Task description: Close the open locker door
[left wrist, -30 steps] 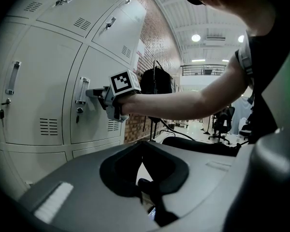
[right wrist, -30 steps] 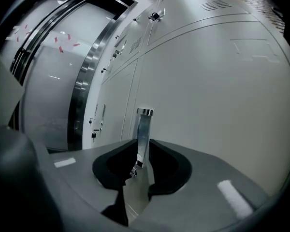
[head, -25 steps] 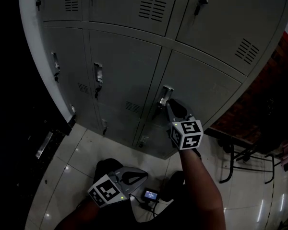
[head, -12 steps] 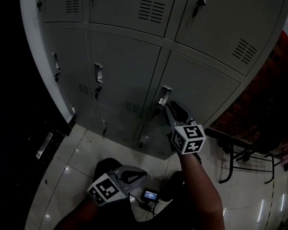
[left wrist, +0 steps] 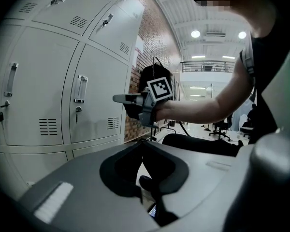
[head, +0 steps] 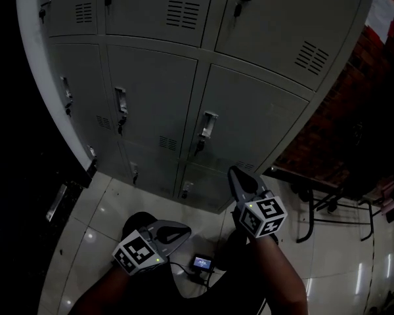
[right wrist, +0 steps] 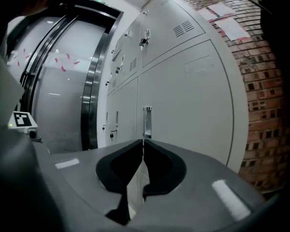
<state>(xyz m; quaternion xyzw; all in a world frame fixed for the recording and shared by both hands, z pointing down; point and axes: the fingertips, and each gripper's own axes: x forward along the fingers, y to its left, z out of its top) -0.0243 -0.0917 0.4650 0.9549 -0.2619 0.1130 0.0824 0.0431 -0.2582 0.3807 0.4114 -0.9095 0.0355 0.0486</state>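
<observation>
The grey locker door (head: 249, 120) in the middle row at the right lies flush with its neighbours, its metal handle (head: 208, 125) at its left edge. My right gripper (head: 233, 172) hangs below and in front of that door, well clear of the handle. Its jaws are closing with nothing between them, and the tips meet in the right gripper view (right wrist: 143, 140), where the handle (right wrist: 147, 122) shows just beyond. My left gripper (head: 184, 228) is low at the person's left, shut and empty. The left gripper view shows the same door (left wrist: 99, 105) closed.
Several more locker doors with handles and keys fill the cabinet (head: 151, 84). A brick wall (head: 354, 104) and a metal chair frame (head: 328, 205) stand to the right. A small lit device (head: 201, 263) with a cable lies on the tiled floor near the feet.
My right gripper has drawn back from the door handle toward the person, and its jaws have come together. The left gripper has hardly moved.
</observation>
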